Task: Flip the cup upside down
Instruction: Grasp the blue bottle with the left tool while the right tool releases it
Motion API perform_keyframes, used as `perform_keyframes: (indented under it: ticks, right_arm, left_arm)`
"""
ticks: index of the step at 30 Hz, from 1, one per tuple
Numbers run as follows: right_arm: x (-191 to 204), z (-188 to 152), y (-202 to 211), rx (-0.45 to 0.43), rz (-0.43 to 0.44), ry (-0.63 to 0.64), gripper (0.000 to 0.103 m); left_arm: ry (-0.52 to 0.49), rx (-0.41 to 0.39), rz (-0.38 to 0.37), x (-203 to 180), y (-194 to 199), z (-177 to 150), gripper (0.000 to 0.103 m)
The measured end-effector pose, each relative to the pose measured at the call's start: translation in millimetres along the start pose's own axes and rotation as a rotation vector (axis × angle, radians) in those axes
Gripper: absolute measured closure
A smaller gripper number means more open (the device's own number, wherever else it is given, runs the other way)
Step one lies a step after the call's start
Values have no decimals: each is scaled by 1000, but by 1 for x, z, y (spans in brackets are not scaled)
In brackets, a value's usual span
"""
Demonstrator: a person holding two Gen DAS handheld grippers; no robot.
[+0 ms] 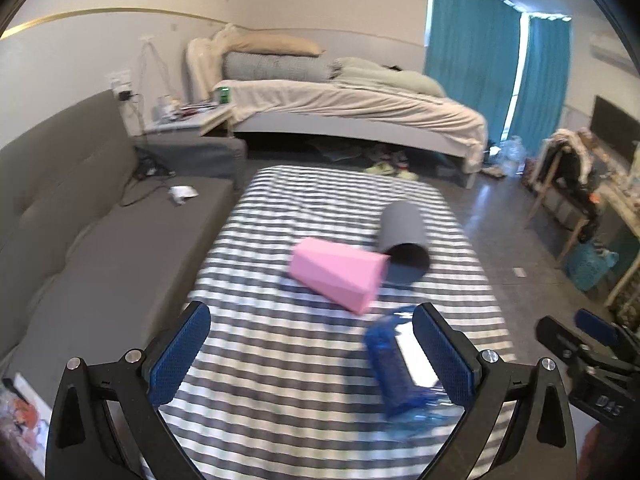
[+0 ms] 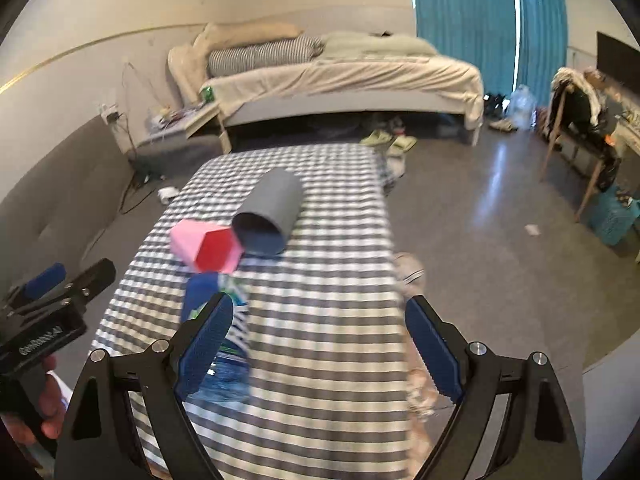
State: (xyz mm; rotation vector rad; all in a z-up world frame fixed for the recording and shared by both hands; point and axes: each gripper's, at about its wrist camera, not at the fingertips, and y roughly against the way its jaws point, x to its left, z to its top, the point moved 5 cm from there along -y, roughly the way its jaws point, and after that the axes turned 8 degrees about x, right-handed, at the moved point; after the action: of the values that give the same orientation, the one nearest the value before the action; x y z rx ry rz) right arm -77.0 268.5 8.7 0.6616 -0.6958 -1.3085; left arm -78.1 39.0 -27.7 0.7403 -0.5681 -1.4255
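Note:
A grey cup point(image 1: 402, 236) point(image 2: 269, 210) lies on its side on the checked tablecloth point(image 1: 280, 360) point(image 2: 320, 320), its dark mouth turned toward me. A pink faceted cup point(image 1: 338, 274) point(image 2: 204, 246) with a red inside lies on its side beside it, touching it. A blue plastic bottle point(image 1: 394, 368) point(image 2: 218, 344) lies nearer to me. My left gripper point(image 1: 312, 350) hovers open above the near part of the table, short of the cups. My right gripper point(image 2: 320, 344) is open too, with the bottle behind its left finger. Neither holds anything.
A grey sofa point(image 1: 80, 220) runs along the table's left side. Beyond the table stand a bed point(image 1: 340, 108), a small side table point(image 1: 188, 118) and teal curtains point(image 1: 480, 60). A chair with clothes point(image 2: 580, 120) and a teal basket point(image 2: 612, 216) stand on the floor at the right.

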Motion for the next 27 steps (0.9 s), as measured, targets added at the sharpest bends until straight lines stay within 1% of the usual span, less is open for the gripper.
perform_keyframes:
  ticks: [3, 6, 9, 15, 17, 22, 23, 25, 27]
  right_arm:
    - [-19, -1, 12, -46, -37, -16, 15]
    - [-34, -6, 20, -77, -53, -43, 15]
    - [-46, -11, 23, -81, -50, -82, 15]
    - [-59, -18, 27, -101, -45, -119, 15]
    - [-59, -19, 24, -92, -40, -120, 15]
    - [-57, -24, 11, -57, -38, -116, 15]
    - [-57, -25, 8, -52, -40, -118, 15]
    - [-57, -24, 4, -42, -44, -118, 15]
    - [-56, -25, -1, -32, -48, -116, 15]
  left_arm:
    - [8, 14, -71, -16, 5, -5, 0]
    - [4, 62, -101, -32, 1, -15, 0]
    - [-28, 115, -128, -45, -5, -27, 0]
    - [-85, 153, -125, -62, -14, -43, 0]
    - [-94, 172, -126, -68, -19, -48, 0]
    - [-117, 256, -117, -78, -42, -61, 0]
    - [-137, 263, -116, -81, -47, -64, 0]
    - [-185, 270, -88, -85, -55, -68, 0]
    - [-203, 280, -90, -85, -61, -71, 0]
